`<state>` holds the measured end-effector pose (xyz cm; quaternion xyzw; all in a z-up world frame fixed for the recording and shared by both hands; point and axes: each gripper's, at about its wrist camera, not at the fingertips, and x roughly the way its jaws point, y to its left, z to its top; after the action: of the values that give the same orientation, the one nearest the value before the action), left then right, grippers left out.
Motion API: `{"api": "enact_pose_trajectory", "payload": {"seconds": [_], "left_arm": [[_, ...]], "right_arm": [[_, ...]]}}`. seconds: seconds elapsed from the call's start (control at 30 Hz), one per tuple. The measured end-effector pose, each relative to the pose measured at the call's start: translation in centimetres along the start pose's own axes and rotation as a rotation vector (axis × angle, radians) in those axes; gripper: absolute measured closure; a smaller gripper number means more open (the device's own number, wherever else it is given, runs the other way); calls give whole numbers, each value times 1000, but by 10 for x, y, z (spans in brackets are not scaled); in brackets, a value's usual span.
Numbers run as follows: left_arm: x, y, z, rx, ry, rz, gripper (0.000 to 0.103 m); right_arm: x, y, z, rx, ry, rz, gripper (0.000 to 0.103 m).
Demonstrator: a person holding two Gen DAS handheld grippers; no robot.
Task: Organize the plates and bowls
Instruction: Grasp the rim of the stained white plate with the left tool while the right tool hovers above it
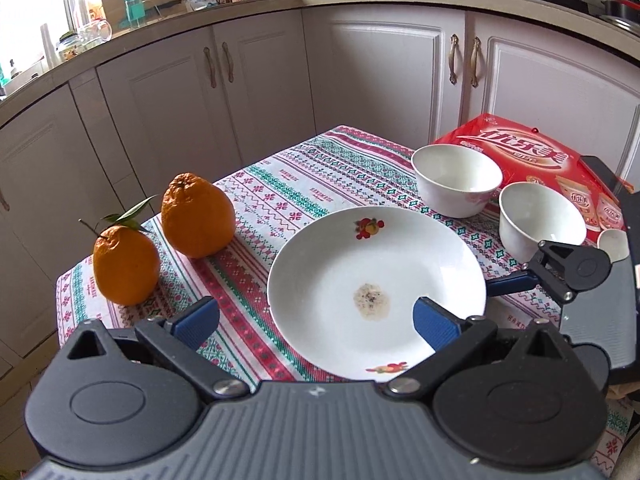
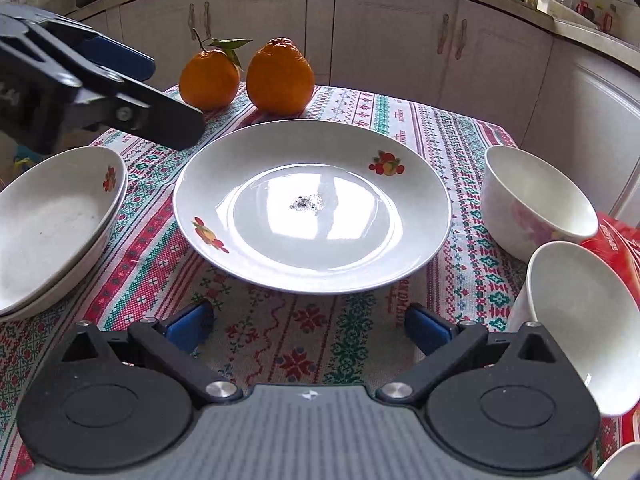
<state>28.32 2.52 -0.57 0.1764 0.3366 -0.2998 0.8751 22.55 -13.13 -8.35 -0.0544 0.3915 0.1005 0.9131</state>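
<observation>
A white plate [image 1: 376,276] [image 2: 312,208] with fruit prints and a speck of residue in its middle lies on the patterned tablecloth. My left gripper [image 1: 316,322] is open above the plate's near-left rim, one blue pad over the plate and the other over the cloth. From the plate's other side, my right gripper [image 2: 308,326] is open just short of the rim, holding nothing. Two white bowls [image 1: 456,184] [image 1: 540,220] stand to the right of the plate. In the right wrist view, a stack of similar plates [image 2: 52,220] sits at the left.
Two oranges [image 1: 198,216] [image 1: 126,266] stand on the table's far-left part. A red box [image 1: 532,156] lies behind the bowls. The small table [image 1: 360,152] ends close to white kitchen cabinets [image 1: 380,64]. A third white bowl's rim [image 2: 620,464] shows at the lower right.
</observation>
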Motion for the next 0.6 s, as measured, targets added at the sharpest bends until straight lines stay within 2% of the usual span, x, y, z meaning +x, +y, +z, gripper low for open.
{"api": "enact_pose_trajectory", "payload": {"seconds": [0.47, 0.6], "left_arm": [[90, 15, 33, 22, 137, -103, 4], [108, 20, 40, 15, 173, -147, 12]], "right_arm": [[12, -5, 12, 2, -18, 17, 0], [12, -6, 14, 14, -28, 16, 1]]}}
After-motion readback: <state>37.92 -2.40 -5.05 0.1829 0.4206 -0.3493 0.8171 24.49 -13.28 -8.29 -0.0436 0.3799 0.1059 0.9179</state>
